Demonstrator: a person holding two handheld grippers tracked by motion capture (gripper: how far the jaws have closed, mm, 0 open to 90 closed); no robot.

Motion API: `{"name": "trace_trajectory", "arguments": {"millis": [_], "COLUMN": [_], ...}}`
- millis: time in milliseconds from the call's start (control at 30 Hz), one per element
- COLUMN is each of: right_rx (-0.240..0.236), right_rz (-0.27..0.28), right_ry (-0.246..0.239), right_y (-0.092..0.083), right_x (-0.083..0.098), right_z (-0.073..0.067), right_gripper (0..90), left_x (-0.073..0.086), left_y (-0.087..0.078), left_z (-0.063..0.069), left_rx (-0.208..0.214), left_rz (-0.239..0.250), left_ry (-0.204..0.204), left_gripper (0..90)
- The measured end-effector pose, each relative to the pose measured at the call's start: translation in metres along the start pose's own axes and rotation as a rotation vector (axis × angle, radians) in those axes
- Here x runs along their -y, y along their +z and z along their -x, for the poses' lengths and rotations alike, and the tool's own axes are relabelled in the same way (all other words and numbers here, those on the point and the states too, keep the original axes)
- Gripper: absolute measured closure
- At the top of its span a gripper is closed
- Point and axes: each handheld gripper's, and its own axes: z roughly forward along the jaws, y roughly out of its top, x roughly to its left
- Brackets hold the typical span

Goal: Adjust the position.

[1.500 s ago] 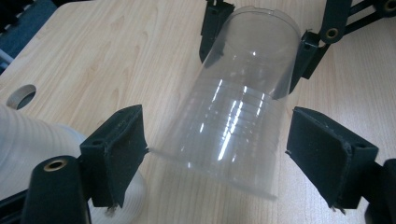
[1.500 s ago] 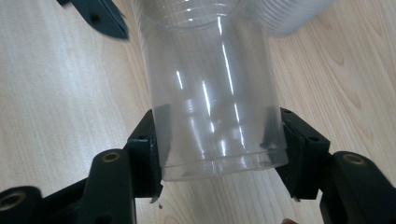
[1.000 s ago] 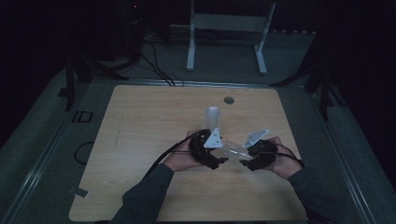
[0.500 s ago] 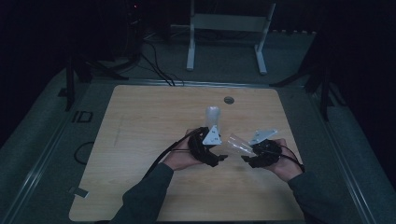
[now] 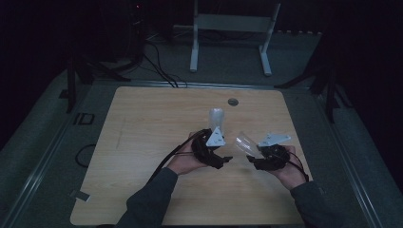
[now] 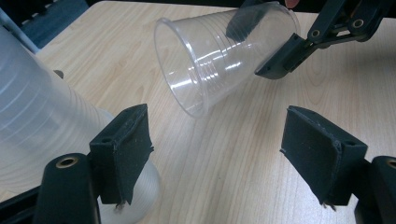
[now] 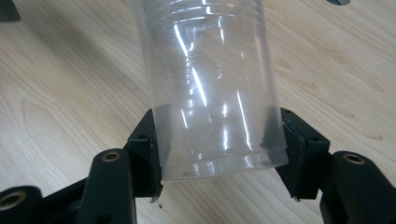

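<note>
A single clear plastic cup (image 7: 210,84) lies tilted off the table, and my right gripper (image 7: 219,140) is shut on its base end. In the high view this cup (image 5: 244,141) points its mouth to the left, toward my left gripper (image 5: 222,160). My left gripper (image 6: 219,154) stands open with nothing between its pads, just below the cup's open mouth (image 6: 219,51). A stack of clear cups (image 5: 216,118) stands mouth-down on the wooden table (image 5: 142,123), close beside the left gripper's left pad (image 6: 123,149).
A small round grommet (image 5: 232,101) sits near the table's far edge. Cables (image 5: 164,159) trail from the left gripper across the table. Beyond the table stands a white frame (image 5: 233,23) on the floor.
My right gripper has drawn the single cup a little to the right and toward the person, away from the left gripper. The left gripper and the stack have stayed put.
</note>
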Motion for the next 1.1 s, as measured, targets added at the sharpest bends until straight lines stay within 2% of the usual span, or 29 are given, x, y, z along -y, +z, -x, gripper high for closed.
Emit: {"name": "trace_trajectory", "arguments": {"millis": [233,400,633,800,1100], "right_rx": [-0.001,0.014,0.056,0.073,0.112], "right_rz": [0.052,0.072,0.095,0.142,0.216], "right_ry": [0.059,0.071,0.089,0.159,0.198], "right_y": [-0.001,-0.001,-0.001,0.000,-0.002], "right_x": [0.005,0.007,0.010,0.013,0.017], "right_z": [0.000,-0.003,-0.007,-0.008,-0.010], "right_gripper": [41.7,41.7,41.7,41.7,41.8], "left_x": [0.000,0.001,0.003,0.003,0.005], "left_y": [0.001,0.003,0.006,0.006,0.009], "left_z": [0.000,-0.001,-0.002,-0.003,-0.003], "left_rx": [-0.003,-0.010,-0.010,-0.016,-0.019], "left_rz": [0.000,0.006,0.001,0.009,0.019], "left_ry": [-0.012,-0.036,-0.051,-0.062,-0.107], "left_gripper": [23.6,23.7,23.7,23.7,24.2]}}
